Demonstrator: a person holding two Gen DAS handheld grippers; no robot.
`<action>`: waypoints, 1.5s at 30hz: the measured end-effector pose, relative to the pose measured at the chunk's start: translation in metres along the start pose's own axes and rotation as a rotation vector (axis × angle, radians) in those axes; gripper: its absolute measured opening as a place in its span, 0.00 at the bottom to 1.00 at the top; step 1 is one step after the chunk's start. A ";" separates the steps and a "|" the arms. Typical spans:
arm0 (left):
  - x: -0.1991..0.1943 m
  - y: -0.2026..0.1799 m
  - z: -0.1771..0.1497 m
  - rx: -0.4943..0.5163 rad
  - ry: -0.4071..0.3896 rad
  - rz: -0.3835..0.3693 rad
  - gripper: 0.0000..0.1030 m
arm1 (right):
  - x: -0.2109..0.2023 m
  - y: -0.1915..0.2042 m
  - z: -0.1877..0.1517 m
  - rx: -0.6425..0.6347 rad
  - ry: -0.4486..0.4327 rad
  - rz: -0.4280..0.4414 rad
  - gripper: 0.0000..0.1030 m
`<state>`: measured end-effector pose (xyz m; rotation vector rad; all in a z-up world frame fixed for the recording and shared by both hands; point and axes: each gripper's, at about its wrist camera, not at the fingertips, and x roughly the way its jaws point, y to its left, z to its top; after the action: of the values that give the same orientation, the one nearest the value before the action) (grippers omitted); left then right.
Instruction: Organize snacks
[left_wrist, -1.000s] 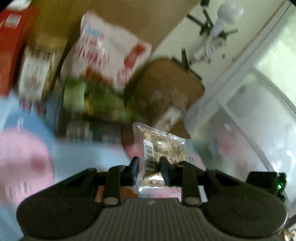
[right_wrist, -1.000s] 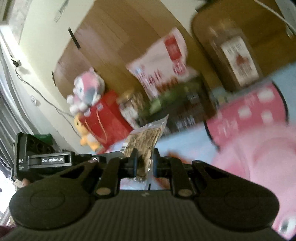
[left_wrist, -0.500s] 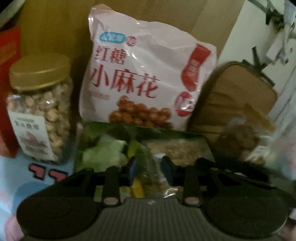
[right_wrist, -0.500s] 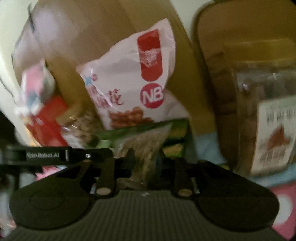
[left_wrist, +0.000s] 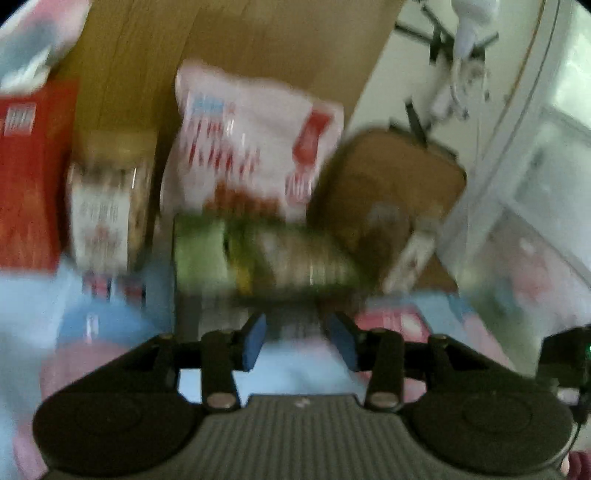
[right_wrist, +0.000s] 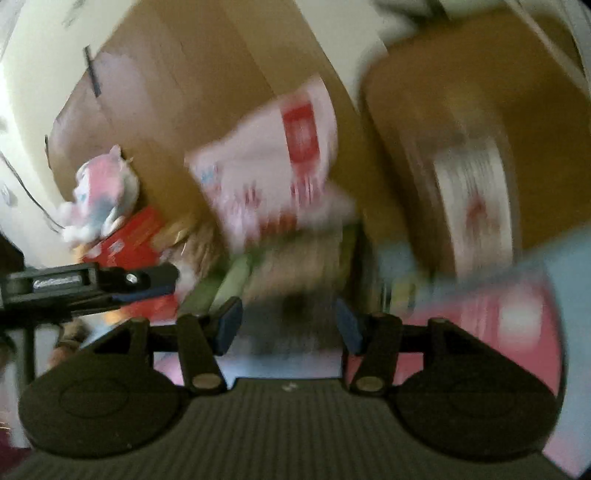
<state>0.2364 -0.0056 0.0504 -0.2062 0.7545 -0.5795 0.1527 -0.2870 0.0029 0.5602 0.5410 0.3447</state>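
Both views were blurred. The left gripper (left_wrist: 298, 341) had its blue pads (left_wrist: 255, 341) spread apart with nothing between them, above a blue and pink cloth (left_wrist: 110, 325). The right gripper (right_wrist: 288, 325) was likewise spread wide and empty.

Just beyond the left gripper lay a green packet (left_wrist: 258, 254). Behind it a pink bag (left_wrist: 243, 136) leaned on a brown board (left_wrist: 240, 48). Left of the bag stood a jar (left_wrist: 107, 199), then a red box (left_wrist: 29, 173). In the right view a second jar (right_wrist: 469, 206) stood far right and a plush toy (right_wrist: 99, 192) far left.
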 end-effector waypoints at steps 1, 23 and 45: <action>0.001 0.003 -0.012 -0.017 0.026 -0.005 0.39 | -0.007 -0.010 -0.013 0.067 0.032 0.009 0.56; 0.009 0.042 -0.066 -0.255 0.081 -0.200 0.46 | 0.015 -0.010 -0.066 0.387 0.109 0.137 0.17; 0.051 0.035 0.064 -0.091 -0.030 0.040 0.26 | 0.099 0.059 0.079 0.056 0.088 0.114 0.16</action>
<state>0.3258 -0.0073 0.0532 -0.2829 0.7554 -0.5040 0.2674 -0.2281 0.0551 0.6336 0.6062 0.4646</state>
